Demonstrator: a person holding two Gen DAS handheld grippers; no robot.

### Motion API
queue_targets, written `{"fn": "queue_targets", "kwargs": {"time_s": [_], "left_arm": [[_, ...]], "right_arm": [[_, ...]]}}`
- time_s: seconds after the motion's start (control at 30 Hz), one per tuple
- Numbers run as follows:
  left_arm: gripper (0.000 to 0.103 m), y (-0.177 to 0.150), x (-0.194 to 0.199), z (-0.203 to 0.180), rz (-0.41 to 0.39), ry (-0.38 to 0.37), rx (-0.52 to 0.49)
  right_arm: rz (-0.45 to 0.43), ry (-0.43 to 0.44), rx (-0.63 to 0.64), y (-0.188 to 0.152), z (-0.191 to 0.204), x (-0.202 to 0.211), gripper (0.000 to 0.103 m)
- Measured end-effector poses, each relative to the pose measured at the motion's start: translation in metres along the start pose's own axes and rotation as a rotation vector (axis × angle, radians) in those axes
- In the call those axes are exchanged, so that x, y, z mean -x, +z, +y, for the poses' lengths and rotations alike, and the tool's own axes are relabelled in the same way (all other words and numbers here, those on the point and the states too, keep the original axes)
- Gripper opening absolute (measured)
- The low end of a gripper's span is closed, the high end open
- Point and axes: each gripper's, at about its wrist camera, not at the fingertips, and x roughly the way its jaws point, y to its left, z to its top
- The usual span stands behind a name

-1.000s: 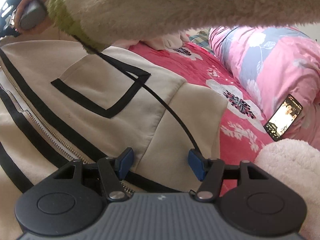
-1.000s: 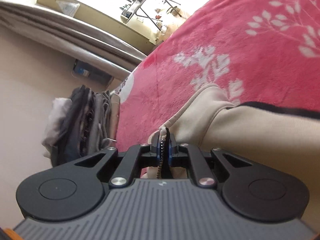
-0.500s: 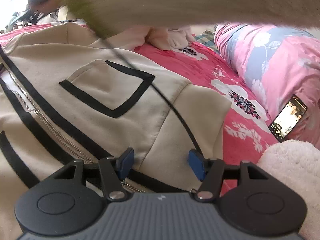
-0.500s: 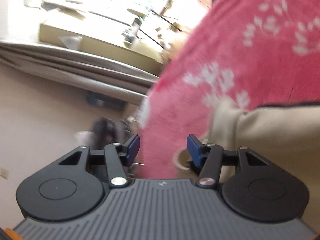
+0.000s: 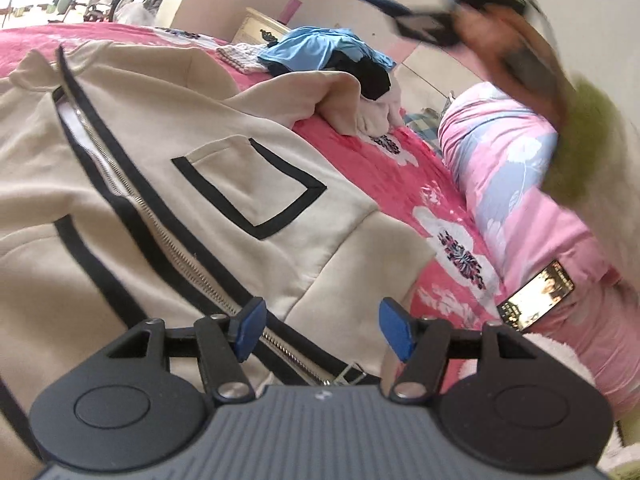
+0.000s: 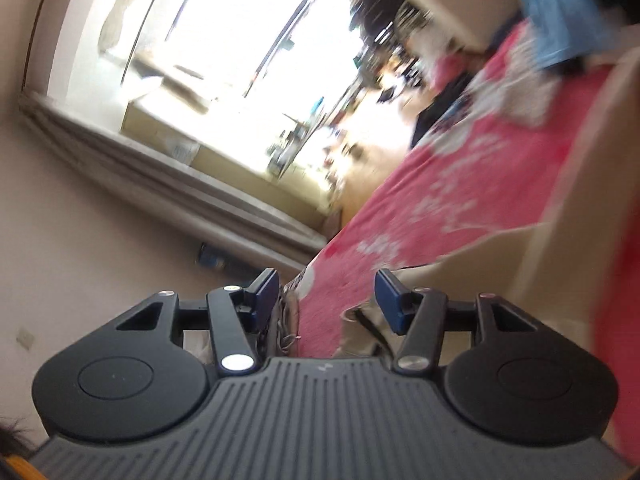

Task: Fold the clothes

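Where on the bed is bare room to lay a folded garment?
Free: the red blanket strip between the beige jacket and the pink quilt. Crowded: the clothes pile at its far end; a phone at the quilt's foot.

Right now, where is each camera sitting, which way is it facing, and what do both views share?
Left wrist: on the left claw, looking down at the jacket on the red blanket; its open fingers, plus the blurred right hand and sleeve.
Right wrist: on the right claw, tilted, facing the window across the bed edge; open fingers only.
Shared: jacket, red blanket, blue garment.
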Motion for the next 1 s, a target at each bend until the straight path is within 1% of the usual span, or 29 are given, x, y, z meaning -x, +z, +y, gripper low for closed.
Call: {"fn": "queue_targets", "kwargs": {"time_s": [0.07,0.1,0.2,0.27,0.3,0.4,0.53,0.57,0.67,0.73,0.83,0.87,0.9,0.93,0.97,1.0], "left_arm": [[0.064,-0.002,0.007,0.000,-0.002,0.003,0.021],[0.064,-0.002,0.008,-0.001,0.002,0.015,0.022],[0.064,-0.003,0.007,-0.004,0.029,0.070,0.011],[0.064,-0.004,0.005,-0.008,0.045,0.087,-0.013],[0.064,-0.004,0.003,-0.013,0.053,0.095,-0.044],[0.064,-0.005,-0.006,-0.030,0.077,0.114,-0.150],[0.064,-0.011,-0.031,-0.066,0.150,0.110,-0.377],[0.064,-0.016,-0.038,-0.076,0.172,0.114,-0.441],[0.063,-0.036,-0.057,-0.100,0.225,0.158,-0.638],[0.061,-0.047,-0.067,-0.106,0.259,0.190,-0.710],[0.056,-0.055,-0.069,-0.108,0.260,0.218,-0.757],[0.050,-0.056,-0.068,-0.108,0.256,0.220,-0.765],[0.047,-0.057,-0.068,-0.109,0.252,0.223,-0.774],[0.039,-0.057,-0.067,-0.109,0.248,0.230,-0.787],[0.035,-0.057,-0.066,-0.108,0.246,0.239,-0.801],[0.034,-0.055,-0.064,-0.108,0.249,0.236,-0.802]], "right_arm": [[-0.035,-0.017,-0.041,-0.010,-0.010,0.047,0.053],[-0.040,-0.035,-0.052,-0.018,-0.015,0.062,0.053],[0.010,-0.112,-0.095,-0.058,-0.030,0.092,0.053],[0.043,-0.164,-0.123,-0.085,-0.040,0.111,0.053],[0.059,-0.192,-0.134,-0.098,-0.045,0.120,0.053],[0.085,-0.328,-0.142,-0.129,-0.068,0.130,0.053],[0.060,-0.429,-0.275,-0.150,-0.110,0.148,0.053],[0.059,-0.419,-0.324,-0.157,-0.119,0.150,0.053],[0.059,-0.390,-0.466,-0.178,-0.146,0.154,0.053],[0.071,-0.363,-0.512,-0.187,-0.154,0.149,0.053],[0.084,-0.322,-0.563,-0.196,-0.165,0.139,0.053],[0.084,-0.314,-0.578,-0.198,-0.169,0.135,0.053],[0.082,-0.305,-0.595,-0.200,-0.171,0.134,0.053],[0.076,-0.292,-0.623,-0.203,-0.172,0.133,0.053],[0.071,-0.273,-0.653,-0.205,-0.174,0.131,0.053],[0.063,-0.258,-0.674,-0.207,-0.176,0.130,0.053]]}}
